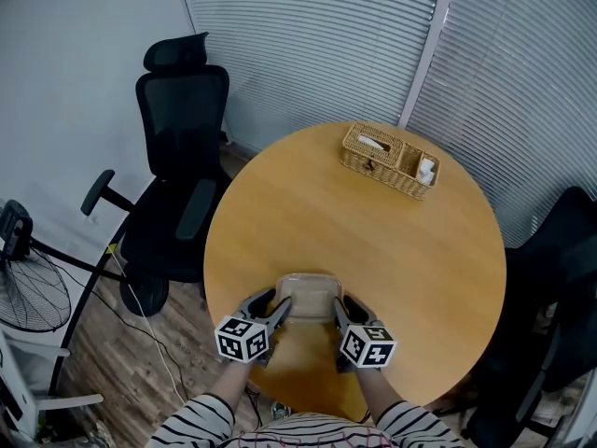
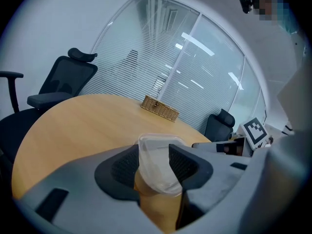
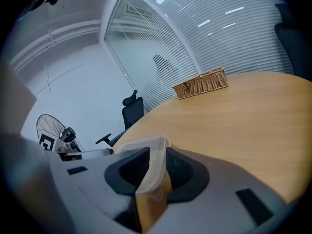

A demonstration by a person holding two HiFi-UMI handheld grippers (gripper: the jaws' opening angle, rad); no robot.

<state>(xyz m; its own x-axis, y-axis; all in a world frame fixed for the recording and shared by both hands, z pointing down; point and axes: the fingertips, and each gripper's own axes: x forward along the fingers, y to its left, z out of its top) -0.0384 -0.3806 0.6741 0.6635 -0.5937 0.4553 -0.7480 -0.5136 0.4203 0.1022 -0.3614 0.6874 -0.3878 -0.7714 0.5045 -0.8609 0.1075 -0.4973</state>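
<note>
A clear plastic container [image 1: 310, 295] sits near the front edge of the round wooden table [image 1: 354, 241]. My left gripper [image 1: 281, 308] is shut on its left rim, and my right gripper [image 1: 340, 308] is shut on its right rim. In the left gripper view the clear container [image 2: 155, 167] stands clamped between the dark jaws. The right gripper view shows the container's [image 3: 155, 160] wall pinched between its jaws, with the other gripper's marker cube [image 3: 48, 143] beyond at the left.
A wicker basket [image 1: 389, 160] with tissues stands at the table's far side. A black office chair [image 1: 177, 157] is at the left, another chair [image 1: 560, 278] at the right. A fan [image 1: 28, 283] stands on the wooden floor at far left. Window blinds lie behind.
</note>
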